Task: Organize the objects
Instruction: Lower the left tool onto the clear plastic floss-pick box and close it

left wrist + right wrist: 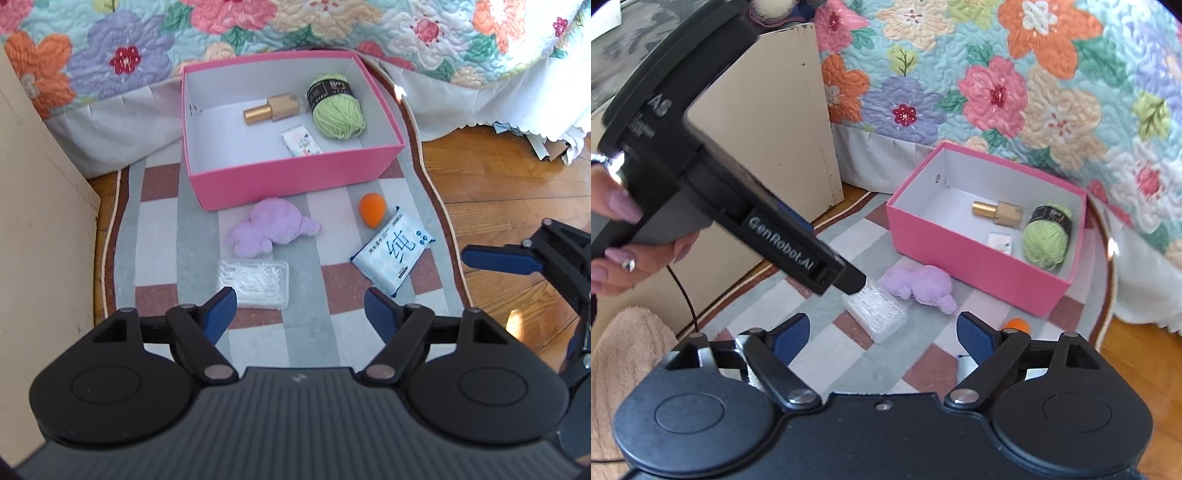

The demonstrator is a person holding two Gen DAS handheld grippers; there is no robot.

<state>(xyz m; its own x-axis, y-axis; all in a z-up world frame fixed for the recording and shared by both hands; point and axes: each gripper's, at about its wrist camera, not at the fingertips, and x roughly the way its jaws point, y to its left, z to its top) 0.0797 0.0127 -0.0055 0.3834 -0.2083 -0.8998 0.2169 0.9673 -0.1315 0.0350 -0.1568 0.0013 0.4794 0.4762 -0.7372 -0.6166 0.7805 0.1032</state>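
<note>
From the right wrist, the sponge [1016, 325] and wipes [964, 365] were largely hidden behind the right gripper [882, 332]. The clear tray [255, 282] was blurred; its contents could not be made out. Bare rug [295, 325] was seen between box [295, 177] and grippers. In the pink cardboard box lay a gold bottle [273, 109], fuzzy green yarn [336, 107] and a small packet [301, 142]. A lilac plush [271, 227] lay just before the box. Left gripper [300, 306] and right were spread wide, nothing held.
</note>
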